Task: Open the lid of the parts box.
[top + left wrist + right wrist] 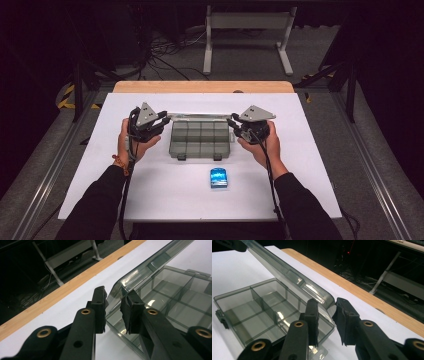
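A smoky clear compartment box [200,142] sits mid-table with its several cells empty. Its hinged lid [200,116] stands raised along the far side. My left gripper [167,120] grips the lid's left corner; in the left gripper view the jaws [113,312] close on the lid's edge [150,262] above the box [175,305]. My right gripper [231,121] holds the lid's right corner; in the right gripper view its jaws [327,315] pinch the rounded corner of the lid [287,272], and the box [249,307] lies to the left.
A small blue packet [218,178] lies on the white table top [150,200] in front of the box. A wooden edge [200,86] borders the far side. A white metal stand [245,30] and cables are on the floor beyond.
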Motion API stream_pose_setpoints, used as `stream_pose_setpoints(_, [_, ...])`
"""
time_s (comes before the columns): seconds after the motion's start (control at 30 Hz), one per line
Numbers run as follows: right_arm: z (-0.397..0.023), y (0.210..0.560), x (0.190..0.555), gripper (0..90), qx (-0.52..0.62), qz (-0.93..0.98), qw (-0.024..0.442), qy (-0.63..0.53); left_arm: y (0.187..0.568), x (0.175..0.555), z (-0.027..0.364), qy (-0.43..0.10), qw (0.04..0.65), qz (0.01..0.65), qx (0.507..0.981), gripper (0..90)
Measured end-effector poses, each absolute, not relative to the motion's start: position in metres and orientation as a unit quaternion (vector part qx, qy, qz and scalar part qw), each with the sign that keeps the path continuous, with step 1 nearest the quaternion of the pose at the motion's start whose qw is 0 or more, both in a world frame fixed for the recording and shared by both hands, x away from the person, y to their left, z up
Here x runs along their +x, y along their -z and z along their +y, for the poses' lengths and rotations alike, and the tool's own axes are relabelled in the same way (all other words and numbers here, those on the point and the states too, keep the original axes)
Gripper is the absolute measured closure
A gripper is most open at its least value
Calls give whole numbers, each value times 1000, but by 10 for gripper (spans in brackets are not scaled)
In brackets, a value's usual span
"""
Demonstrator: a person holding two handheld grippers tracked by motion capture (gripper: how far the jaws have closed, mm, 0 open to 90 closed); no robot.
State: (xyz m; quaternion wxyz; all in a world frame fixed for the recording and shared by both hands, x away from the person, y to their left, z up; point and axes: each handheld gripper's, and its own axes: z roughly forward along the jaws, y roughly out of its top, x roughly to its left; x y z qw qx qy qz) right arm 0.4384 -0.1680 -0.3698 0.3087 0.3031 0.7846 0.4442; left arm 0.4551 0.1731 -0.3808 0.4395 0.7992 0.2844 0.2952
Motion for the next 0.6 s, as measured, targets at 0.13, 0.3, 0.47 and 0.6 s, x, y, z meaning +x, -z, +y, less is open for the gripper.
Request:
stream_pose_setpoints(0.13, [-166, 370, 444, 737, 308, 781, 311, -446, 380, 459, 172, -293, 440, 287, 799, 744])
stream_pose_setpoints(0.3, [-165, 369, 452, 749, 317, 776, 310, -449, 380, 464, 171, -292, 439, 293, 798, 744])
stream_pose_setpoints(0.47, [-164, 370, 460, 754, 327, 769, 311, -453, 380, 470, 171, -289, 442, 300, 795, 749])
stream_pose_setpoints(0.6, [-162, 373, 465, 761, 336, 765, 313, -452, 380, 476, 170, -289, 437, 303, 796, 761])
